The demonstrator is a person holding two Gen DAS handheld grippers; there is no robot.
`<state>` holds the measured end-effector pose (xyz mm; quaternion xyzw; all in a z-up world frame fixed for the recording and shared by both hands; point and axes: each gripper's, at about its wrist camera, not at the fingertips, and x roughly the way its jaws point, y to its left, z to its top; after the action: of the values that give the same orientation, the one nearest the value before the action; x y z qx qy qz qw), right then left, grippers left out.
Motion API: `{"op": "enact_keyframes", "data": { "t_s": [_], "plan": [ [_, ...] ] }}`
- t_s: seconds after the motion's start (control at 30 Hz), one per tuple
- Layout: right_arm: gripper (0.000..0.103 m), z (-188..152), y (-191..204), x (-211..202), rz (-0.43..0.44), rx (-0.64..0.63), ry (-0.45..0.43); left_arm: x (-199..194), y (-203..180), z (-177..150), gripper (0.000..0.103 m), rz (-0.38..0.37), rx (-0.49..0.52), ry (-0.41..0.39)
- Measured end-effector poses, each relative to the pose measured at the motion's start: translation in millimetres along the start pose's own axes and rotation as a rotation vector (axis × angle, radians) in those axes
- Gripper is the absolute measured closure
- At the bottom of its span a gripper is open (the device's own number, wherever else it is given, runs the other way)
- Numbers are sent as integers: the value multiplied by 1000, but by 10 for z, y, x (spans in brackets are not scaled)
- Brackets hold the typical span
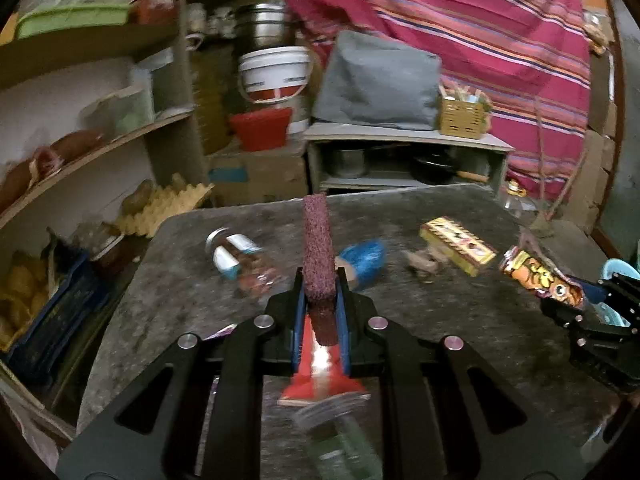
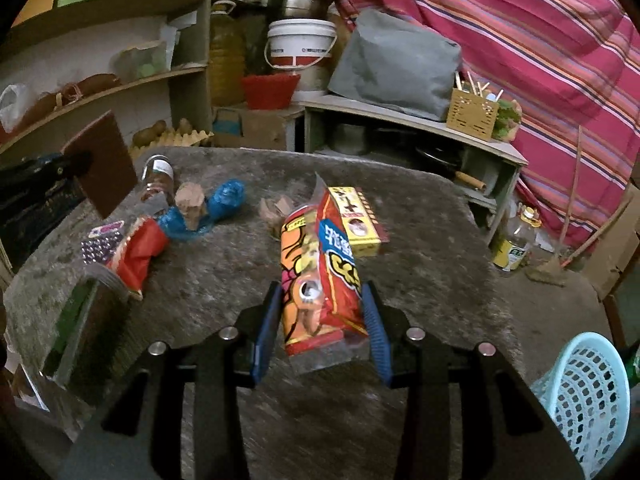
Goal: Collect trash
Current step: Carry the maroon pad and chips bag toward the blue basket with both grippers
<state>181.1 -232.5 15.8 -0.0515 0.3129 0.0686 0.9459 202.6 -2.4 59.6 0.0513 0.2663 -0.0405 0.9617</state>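
Note:
My left gripper [image 1: 319,280] is shut on a maroon scouring pad [image 1: 318,256], seen edge-on and held above the grey table [image 1: 420,320]. The pad shows flat in the right wrist view [image 2: 106,164], at the far left. My right gripper [image 2: 322,300] is shut on an orange-red snack bag [image 2: 320,272], lifted over the table; the bag also shows in the left wrist view [image 1: 540,276]. On the table lie a yellow box [image 2: 358,220], blue plastic [image 2: 228,196], a red wrapper [image 2: 138,254], a glass jar [image 2: 158,178] and crumpled brown paper [image 2: 190,202].
A light blue mesh basket [image 2: 588,396] stands at the table's right side. A green-labelled jar [image 2: 86,320] lies at the table's near left. Shelves [image 2: 120,84] with goods line the left. A low cabinet [image 2: 420,128], white bucket [image 2: 302,46] and striped cloth [image 2: 540,60] stand behind.

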Motion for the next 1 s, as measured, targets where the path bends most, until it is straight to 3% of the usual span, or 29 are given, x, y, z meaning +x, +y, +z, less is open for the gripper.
{"op": "enact_keyframes", "data": {
  "t_s": [0.23, 0.53, 1.0],
  "plan": [
    [62, -91, -319, -184, -44, 21, -10, -16, -442, 60, 91, -68, 53, -13],
    [62, -251, -996, -543, -116, 107, -44, -1, -1280, 124, 91, -152, 138, -27],
    [62, -911, -2289, -1095, -343, 285, -9, -46, -2778, 13, 91, -402, 187, -14]
  ]
}}
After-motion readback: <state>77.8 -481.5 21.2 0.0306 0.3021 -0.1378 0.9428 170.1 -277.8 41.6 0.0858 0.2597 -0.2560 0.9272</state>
